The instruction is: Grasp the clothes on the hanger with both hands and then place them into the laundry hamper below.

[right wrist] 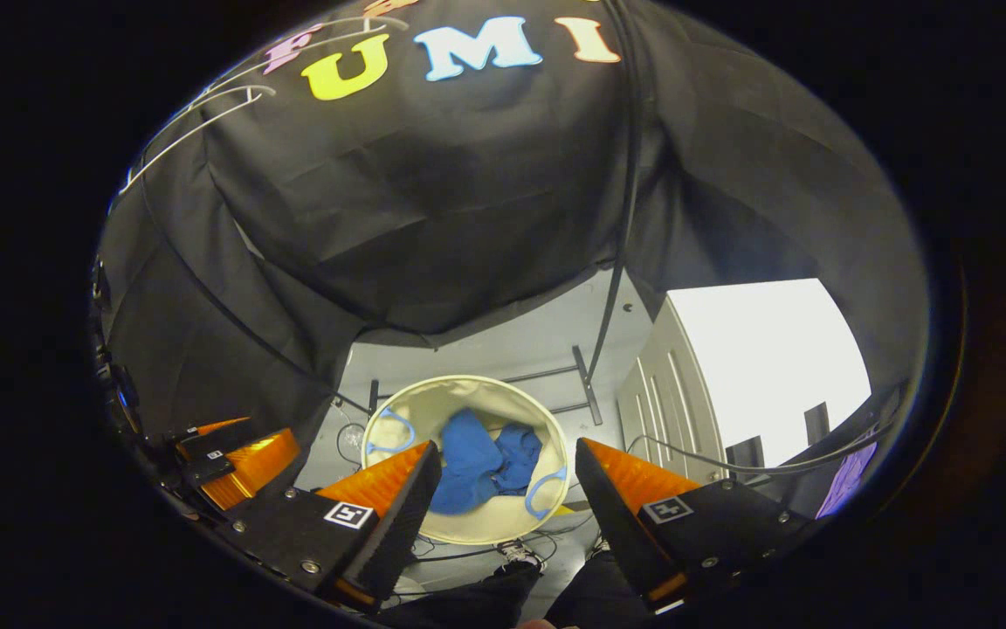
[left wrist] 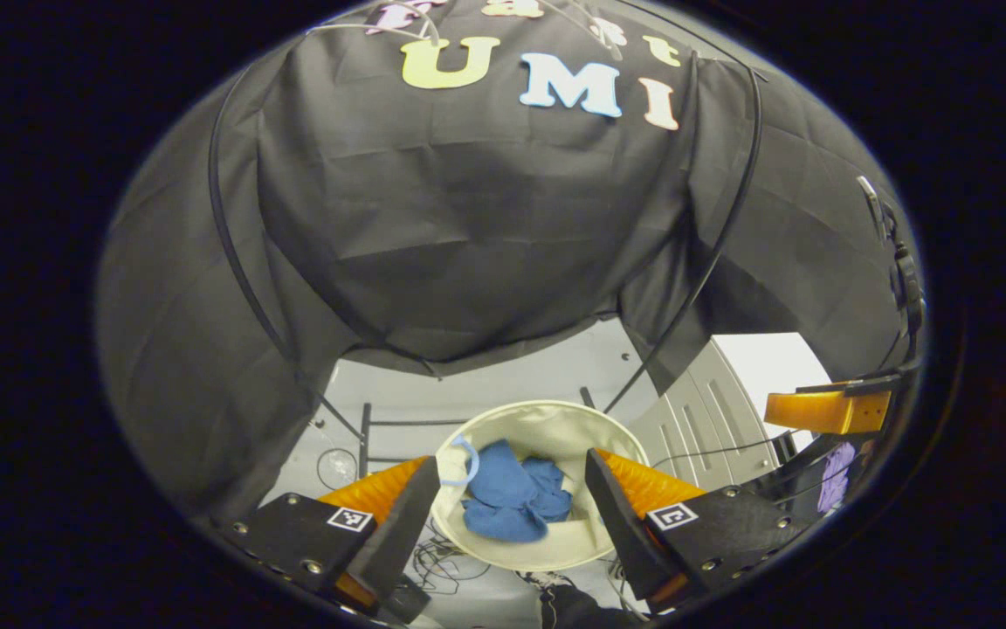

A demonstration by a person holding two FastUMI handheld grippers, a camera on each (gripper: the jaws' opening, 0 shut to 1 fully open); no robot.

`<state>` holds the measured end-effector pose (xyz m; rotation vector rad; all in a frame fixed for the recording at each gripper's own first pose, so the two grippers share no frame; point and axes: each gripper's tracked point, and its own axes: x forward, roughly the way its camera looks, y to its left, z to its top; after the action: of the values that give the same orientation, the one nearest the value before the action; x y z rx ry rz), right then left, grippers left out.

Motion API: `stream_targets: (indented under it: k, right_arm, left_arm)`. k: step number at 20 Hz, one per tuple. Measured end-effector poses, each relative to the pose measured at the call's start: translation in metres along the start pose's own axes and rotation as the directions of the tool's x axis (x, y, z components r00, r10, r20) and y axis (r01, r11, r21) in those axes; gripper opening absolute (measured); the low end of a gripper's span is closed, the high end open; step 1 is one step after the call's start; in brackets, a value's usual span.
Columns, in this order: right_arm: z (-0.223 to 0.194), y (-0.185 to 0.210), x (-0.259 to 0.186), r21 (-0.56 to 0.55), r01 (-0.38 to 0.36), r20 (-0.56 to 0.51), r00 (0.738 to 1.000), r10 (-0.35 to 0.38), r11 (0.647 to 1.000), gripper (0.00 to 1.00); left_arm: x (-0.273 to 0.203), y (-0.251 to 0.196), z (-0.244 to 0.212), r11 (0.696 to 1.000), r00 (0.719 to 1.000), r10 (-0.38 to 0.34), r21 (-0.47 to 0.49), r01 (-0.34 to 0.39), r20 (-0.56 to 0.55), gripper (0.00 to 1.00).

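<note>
We look down on a round cream fabric laundry hamper [left wrist: 547, 428] on the floor, with crumpled blue clothes [left wrist: 512, 500] lying inside it. Our left hand-held gripper [left wrist: 507, 515] and right hand-held gripper [right wrist: 507, 502] both hang above it, fingers spread apart and grasping nothing.

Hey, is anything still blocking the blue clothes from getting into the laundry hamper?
Nothing visible does. The blue clothes already lie inside the hamper, which stands on the floor below. The left gripper and the right gripper are both open above it, holding nothing.
</note>
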<state>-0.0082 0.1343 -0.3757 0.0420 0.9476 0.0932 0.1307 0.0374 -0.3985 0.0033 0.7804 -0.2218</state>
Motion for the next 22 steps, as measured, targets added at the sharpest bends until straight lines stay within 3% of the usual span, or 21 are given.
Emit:
stream_targets:
  k: [8,11,14,15,18,21,22]
  right_arm:
    - [0.095,-0.038,-0.058,0.016,0.048,0.225,0.973,-0.051,0.999,0.96]
    - [0.146,-0.049,-0.092,-0.007,0.071,0.368,0.928,-0.064,0.997,0.96]
    - [0.195,-0.063,-0.136,-0.005,0.091,0.514,0.854,-0.076,0.996,0.96]
    - [0.212,-0.072,-0.153,-0.001,0.101,0.561,0.824,-0.083,0.995,0.92]
    - [0.257,-0.095,-0.207,0.003,0.136,0.683,0.723,-0.101,0.991,0.96]
    - [0.304,-0.118,-0.261,0.032,0.136,0.788,0.605,-0.109,0.99,0.92]
    - [0.316,-0.127,-0.275,0.049,0.13,0.807,0.58,-0.116,0.99,0.91]
  left_arm:
    - [-0.089,-0.018,0.104,0.998,0.982,0.019,0.049,-0.029,0.19,0.97]
    - [-0.118,-0.038,0.16,0.997,0.956,-0.003,0.078,-0.021,0.294,1.0]
    - [-0.153,-0.05,0.227,0.995,0.909,0.009,0.084,-0.048,0.416,1.0]
    - [-0.164,-0.055,0.25,0.996,0.892,0.014,0.072,-0.053,0.452,1.0]
    - [-0.203,-0.07,0.308,1.0,0.83,0.02,0.007,-0.029,0.557,1.0]
    - [-0.254,-0.076,0.366,0.999,0.762,0.039,-0.04,-0.017,0.646,1.0]
    - [-0.276,-0.071,0.386,0.998,0.74,0.052,-0.05,-0.025,0.671,1.0]
